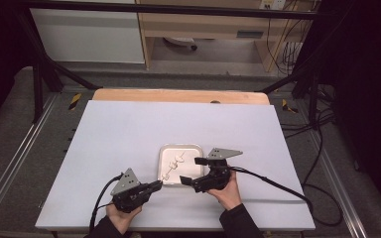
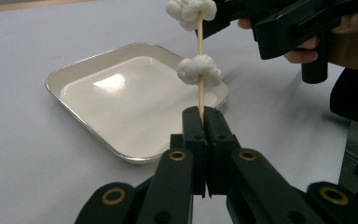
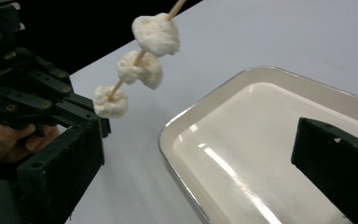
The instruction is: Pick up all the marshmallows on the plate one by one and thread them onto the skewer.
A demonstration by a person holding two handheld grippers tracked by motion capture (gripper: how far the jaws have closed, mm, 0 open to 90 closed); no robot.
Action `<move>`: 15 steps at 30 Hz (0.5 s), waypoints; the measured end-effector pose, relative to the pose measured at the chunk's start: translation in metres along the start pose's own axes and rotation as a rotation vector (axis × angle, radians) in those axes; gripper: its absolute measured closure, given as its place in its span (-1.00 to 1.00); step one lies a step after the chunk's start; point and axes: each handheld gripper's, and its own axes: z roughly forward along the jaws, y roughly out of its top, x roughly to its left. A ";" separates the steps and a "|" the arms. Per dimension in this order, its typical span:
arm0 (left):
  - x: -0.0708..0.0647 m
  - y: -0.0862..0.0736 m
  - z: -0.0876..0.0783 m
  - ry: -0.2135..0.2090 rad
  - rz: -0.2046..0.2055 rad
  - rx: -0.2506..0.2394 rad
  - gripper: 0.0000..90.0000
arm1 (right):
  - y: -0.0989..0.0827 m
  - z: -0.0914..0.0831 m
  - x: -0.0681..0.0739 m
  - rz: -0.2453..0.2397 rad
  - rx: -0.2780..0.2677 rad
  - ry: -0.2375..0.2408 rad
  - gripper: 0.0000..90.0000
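The left gripper (image 2: 200,122) sits clamped on the bare end of a wooden skewer (image 2: 199,88) (three white dough-like lumps (image 3: 140,67) threaded on it), holding it above the near edge of the white tray (image 2: 74,74). The right gripper (image 1: 191,171), jaws spread wide with nothing between them, hovers over the tray's right side.

I am seeing the tray (image 1: 164,150) sitting on the table (image 1: 119,134) before me, the skewer (image 1: 174,165) hanging over it, my left gripper (image 1: 158,185) at its near-left corner, my right gripper (image 1: 192,170) at its right.
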 end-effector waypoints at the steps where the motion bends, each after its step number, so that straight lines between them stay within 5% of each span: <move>1: 0.000 0.000 0.000 0.001 -0.001 0.004 0.98 | -0.001 -0.004 -0.002 -0.006 0.000 -0.012 -0.94; 15: 0.006 0.004 0.002 0.009 -0.002 0.066 0.97 | -0.029 -0.054 -0.041 -0.030 0.079 -0.150 -0.98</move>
